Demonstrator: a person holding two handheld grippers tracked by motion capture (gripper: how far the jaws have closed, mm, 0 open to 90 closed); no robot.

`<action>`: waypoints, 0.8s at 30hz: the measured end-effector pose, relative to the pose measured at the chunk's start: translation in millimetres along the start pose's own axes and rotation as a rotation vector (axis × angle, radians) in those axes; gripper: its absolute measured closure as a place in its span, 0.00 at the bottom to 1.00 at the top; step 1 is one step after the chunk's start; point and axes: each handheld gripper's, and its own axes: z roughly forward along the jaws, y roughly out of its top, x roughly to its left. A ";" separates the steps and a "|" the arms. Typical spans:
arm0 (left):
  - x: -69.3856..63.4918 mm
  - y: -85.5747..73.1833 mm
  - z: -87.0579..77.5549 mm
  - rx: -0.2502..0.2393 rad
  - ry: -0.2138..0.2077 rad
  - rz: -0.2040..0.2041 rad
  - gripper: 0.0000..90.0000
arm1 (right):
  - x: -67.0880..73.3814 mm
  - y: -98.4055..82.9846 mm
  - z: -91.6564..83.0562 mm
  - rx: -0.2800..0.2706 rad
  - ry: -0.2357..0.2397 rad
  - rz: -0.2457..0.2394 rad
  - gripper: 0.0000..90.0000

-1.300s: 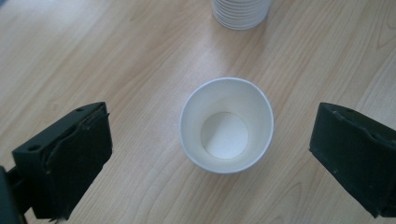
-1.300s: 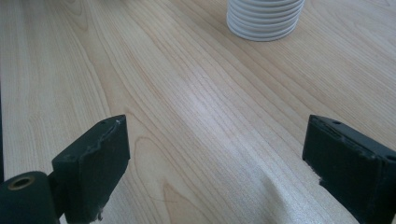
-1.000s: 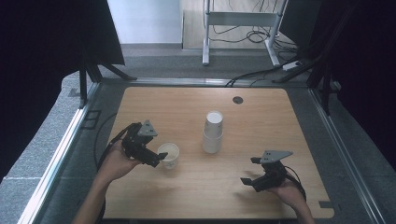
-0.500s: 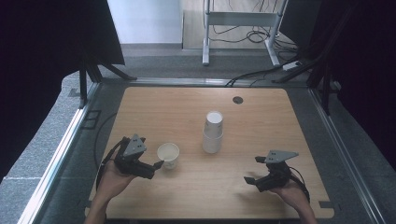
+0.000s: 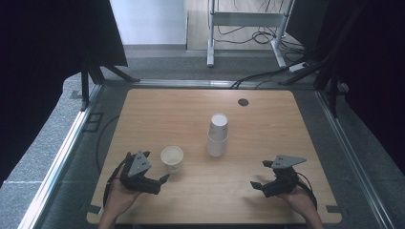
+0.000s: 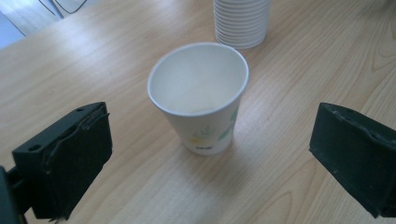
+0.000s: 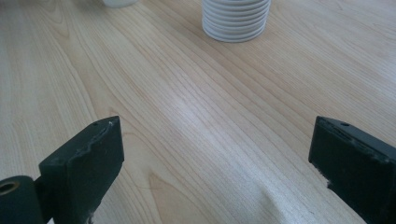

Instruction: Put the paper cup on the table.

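Table: a light wooden top (image 5: 200, 114) that takes up the middle of the high view, with a small dark round cap (image 5: 243, 102) near its far edge.
Single cup: a white paper cup (image 5: 172, 159) stands upright, mouth up, lower left of centre in the high view; in the left gripper view it sits centre frame (a small green and yellow print on its side).
Cup stack: a stack of upturned white cups (image 5: 218, 135) stands near the middle of the table, well apart from the single cup.
Left gripper: the left gripper (image 5: 161, 178) is in the lower left of the high view, jaws spread wide, holding nothing; the cup stands just beyond them, untouched.
Right gripper: the right gripper (image 5: 260, 175) is in the lower right, jaws wide apart over bare wood, empty.
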 end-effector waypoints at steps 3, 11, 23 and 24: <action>-4.1 -11.0 9.2 -0.001 0.000 -0.029 0.00 | -0.4 -3.2 0.7 0.005 -0.008 0.006 0.04; -9.4 -23.3 20.6 0.036 0.013 -0.036 0.00 | -1.2 -10.6 4.0 0.033 -0.031 0.007 0.03; -12.1 -38.6 39.8 0.149 -0.006 -0.066 0.00 | -3.5 -20.7 12.2 0.103 -0.090 -0.007 0.03; -12.5 -39.1 41.2 0.158 -0.007 -0.064 0.00 | -3.4 -21.3 13.1 0.107 -0.090 -0.010 0.03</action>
